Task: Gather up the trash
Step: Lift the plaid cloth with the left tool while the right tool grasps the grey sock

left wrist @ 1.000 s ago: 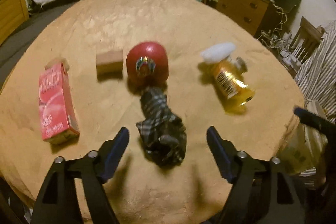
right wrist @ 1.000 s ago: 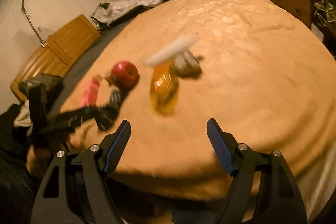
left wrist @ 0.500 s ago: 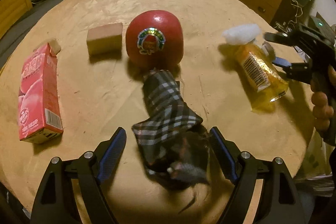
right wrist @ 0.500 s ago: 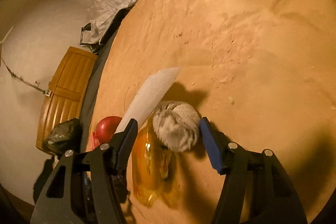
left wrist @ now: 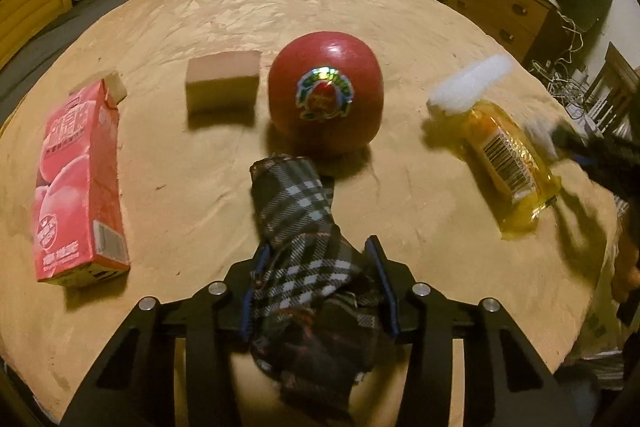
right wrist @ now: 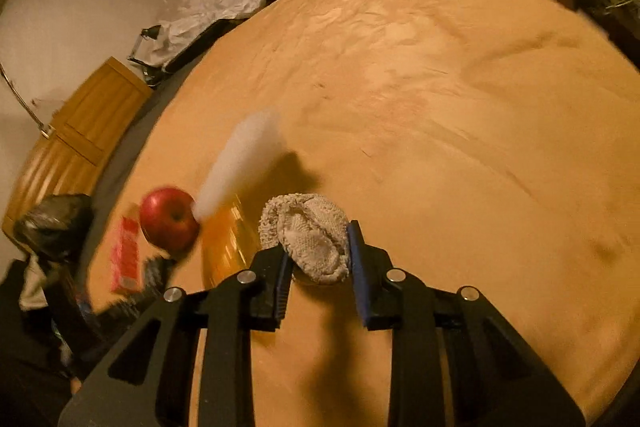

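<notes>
— While both grippers are pinching something, what matters most?

— Lift straight and slow. The left gripper [left wrist: 316,291] has its jaws closed around the bunched end of the plaid cloth [left wrist: 296,211]; the far end still lies on the table [left wrist: 360,7], touching the apple [left wrist: 325,91].

— So it could nudge the apple?

— Likely, if dragged sideways. Raise it clear first.

— And the right gripper [right wrist: 318,259]?

— Its jaws are drawn in on the grey knitted wad [right wrist: 308,233], just beside the yellow bottle [right wrist: 226,247]. That grip looks shallow, so I'd keep the squeeze firm and avoid brushing the bottle.
</notes>
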`<act>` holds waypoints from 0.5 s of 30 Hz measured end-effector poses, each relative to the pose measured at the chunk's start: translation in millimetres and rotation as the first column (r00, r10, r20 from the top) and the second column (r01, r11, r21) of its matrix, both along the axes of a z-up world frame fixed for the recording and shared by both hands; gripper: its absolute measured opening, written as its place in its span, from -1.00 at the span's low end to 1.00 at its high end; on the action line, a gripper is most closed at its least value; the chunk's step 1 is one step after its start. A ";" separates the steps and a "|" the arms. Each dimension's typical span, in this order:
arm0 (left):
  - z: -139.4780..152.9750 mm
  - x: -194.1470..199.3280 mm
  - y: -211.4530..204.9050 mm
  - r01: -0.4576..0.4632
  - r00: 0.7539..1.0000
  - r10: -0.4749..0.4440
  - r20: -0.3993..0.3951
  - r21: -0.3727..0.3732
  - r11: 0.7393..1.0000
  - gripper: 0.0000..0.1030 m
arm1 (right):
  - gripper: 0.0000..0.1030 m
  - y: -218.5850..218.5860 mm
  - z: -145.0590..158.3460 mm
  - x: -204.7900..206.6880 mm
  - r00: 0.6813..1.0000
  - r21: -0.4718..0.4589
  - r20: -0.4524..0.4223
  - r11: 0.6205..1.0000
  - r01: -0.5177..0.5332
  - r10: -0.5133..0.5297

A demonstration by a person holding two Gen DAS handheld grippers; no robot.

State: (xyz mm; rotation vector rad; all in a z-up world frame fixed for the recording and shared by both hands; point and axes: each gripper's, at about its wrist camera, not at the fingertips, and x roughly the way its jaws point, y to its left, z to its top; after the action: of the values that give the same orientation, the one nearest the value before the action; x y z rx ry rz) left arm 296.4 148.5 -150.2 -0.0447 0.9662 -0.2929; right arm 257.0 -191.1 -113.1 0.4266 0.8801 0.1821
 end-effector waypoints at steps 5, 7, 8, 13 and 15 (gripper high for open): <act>-3.0 -8.0 6.8 0.009 1.000 -0.010 0.014 0.001 1.000 -0.07 | -0.44 6.9 -11.1 -44.3 1.000 -0.068 -0.004 0.998 -0.005 0.005; -4.0 -9.6 7.3 0.008 1.000 -0.008 0.020 0.004 1.000 -0.07 | -0.40 13.8 -9.6 -47.6 1.000 -0.103 -0.005 0.994 -0.025 0.025; -3.9 -9.6 7.7 0.006 1.000 -0.006 0.020 0.003 1.000 -0.07 | -0.26 15.8 -7.7 -49.7 0.999 -0.117 0.000 0.993 -0.032 0.032; -4.2 -16.0 10.1 0.008 1.000 -0.008 0.023 -0.010 1.000 -0.06 | 0.29 18.0 7.8 -56.7 0.998 -0.211 0.037 0.977 -0.042 0.051; -4.3 -16.9 11.5 0.009 1.000 -0.009 0.024 -0.016 1.000 -0.05 | 0.29 17.9 18.2 -56.6 0.998 -0.250 0.064 0.968 -0.007 0.024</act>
State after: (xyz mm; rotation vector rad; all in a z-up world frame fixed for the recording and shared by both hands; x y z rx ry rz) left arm 279.5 160.0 -154.5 -0.0516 0.9410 -0.3093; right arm 200.3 -173.2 -94.8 0.1770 0.8283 0.0972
